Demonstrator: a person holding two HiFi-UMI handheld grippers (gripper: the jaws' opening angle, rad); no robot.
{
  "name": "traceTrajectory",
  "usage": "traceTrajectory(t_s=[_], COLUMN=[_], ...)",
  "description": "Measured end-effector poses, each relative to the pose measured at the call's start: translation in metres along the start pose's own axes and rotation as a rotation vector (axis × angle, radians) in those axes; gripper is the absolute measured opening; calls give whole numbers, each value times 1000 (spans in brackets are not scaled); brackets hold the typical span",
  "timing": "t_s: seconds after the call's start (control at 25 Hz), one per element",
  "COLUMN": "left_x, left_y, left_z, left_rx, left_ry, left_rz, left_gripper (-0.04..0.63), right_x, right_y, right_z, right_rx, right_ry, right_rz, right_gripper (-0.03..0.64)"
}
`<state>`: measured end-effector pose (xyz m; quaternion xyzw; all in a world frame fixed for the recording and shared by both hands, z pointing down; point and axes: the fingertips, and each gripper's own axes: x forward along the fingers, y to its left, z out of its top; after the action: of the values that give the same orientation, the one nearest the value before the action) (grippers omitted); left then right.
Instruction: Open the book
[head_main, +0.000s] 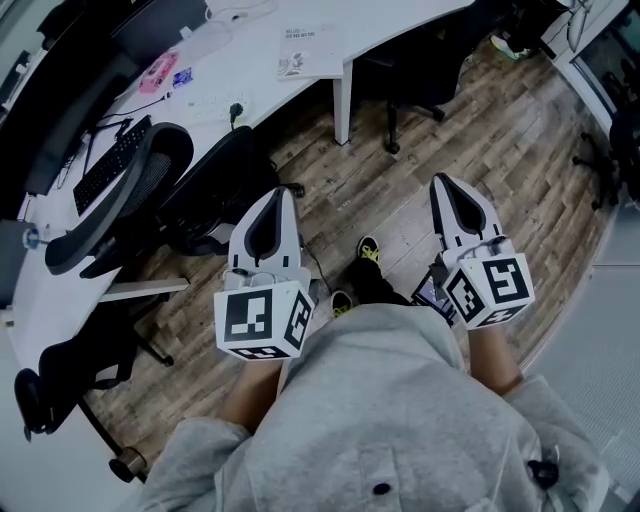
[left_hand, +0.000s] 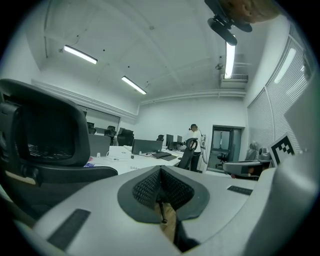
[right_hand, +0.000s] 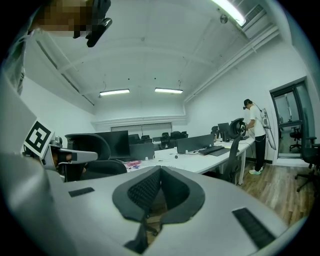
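Note:
A thin white book or booklet (head_main: 307, 62) lies flat and closed on the white desk (head_main: 250, 70) at the far side of the head view. Both grippers are held at waist height over the wooden floor, well short of the desk. My left gripper (head_main: 284, 198) points toward the desk, its jaws shut with nothing between them (left_hand: 160, 171). My right gripper (head_main: 441, 182) is shut and empty as well (right_hand: 159, 170). I cannot make out the book in either gripper view.
Black office chairs (head_main: 150, 190) stand between me and the desk at left; another chair (head_main: 415, 80) is tucked under it. A keyboard (head_main: 110, 162) and a pink item (head_main: 157, 72) lie on the desk. Another person (right_hand: 255, 135) stands far off.

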<state>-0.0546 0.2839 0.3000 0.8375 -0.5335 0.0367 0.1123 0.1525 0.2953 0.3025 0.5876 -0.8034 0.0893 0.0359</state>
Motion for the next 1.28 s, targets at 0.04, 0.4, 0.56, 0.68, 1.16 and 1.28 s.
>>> traceTrajectory(t_s=[0.04,0.4,0.56,0.68,1.16,1.28], left_x=[6,69,98,115,155,163], left_y=[0,0,0,-1,-10,-10], left_z=[1,9,14,17,26,30], left_rx=[2,5,4,6,34,33], left_ry=[1,16,17,18,23,17], left_rz=[1,28,46,60,98,103], left_gripper=[9,9,9,9,9,9], right_x=[5,56,78,92,126,132], right_y=[-5,-48,-70,-82,-116,-121], right_z=[0,7,10,13,19,23], right_rx=[2,12,23,36,74,77], right_ry=[1,8,11,9,-10,-18], right_rz=[2,29,41,54,102,105], right_gripper=[26,26,26,26,26,26])
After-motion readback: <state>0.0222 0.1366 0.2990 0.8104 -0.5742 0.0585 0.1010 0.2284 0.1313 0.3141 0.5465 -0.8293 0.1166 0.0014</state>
